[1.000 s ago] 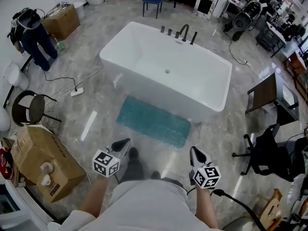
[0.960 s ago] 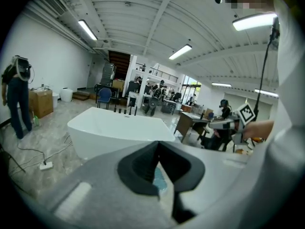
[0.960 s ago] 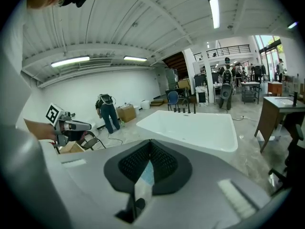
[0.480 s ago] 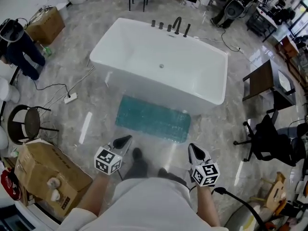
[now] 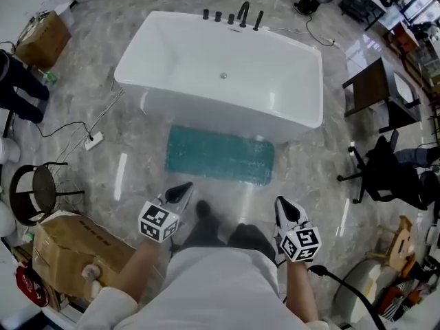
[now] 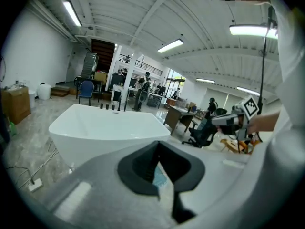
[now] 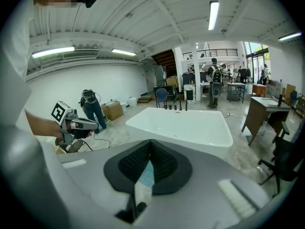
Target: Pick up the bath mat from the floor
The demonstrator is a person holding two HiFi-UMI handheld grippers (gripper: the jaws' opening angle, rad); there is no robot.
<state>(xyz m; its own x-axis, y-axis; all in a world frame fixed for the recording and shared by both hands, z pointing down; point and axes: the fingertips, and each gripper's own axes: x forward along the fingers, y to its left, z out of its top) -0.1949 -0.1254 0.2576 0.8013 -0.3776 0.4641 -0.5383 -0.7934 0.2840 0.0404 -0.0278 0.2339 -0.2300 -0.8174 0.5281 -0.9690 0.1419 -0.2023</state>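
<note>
Here a white freestanding bathtub (image 5: 206, 112) stands in the middle of a large, open, workshop-like room with white walls, strip lights on the ceiling and a glossy grey marbled floor (image 5: 130, 115). The teal bath mat (image 5: 220, 155) lies flat on the floor just beside the bathtub's near long side, parallel to it.

Black faucet fittings (image 5: 240, 14) stand in a row on the bathtub's far rim. To the left of the bathtub a white power strip (image 5: 93, 141) lies on the floor, its cable running towards the tub. Farther left are a black round-seated chair (image 5: 34, 188) and a person in dark trousers (image 5: 17, 88). A small cardboard box (image 5: 42, 38) sits off the bathtub's far left corner, and a larger cardboard box (image 5: 75, 253) sits well to its near left. To the right of the bathtub stand a brown desk (image 5: 375, 88) and a black office chair (image 5: 385, 177).

The person holding the grippers stands on the near side of the bathtub, short of the mat. The left gripper (image 5: 183, 190) points towards the bathtub with its jaws pressed together and nothing held. The right gripper (image 5: 282, 203) is likewise closed and empty. Both are apart from the mat.
</note>
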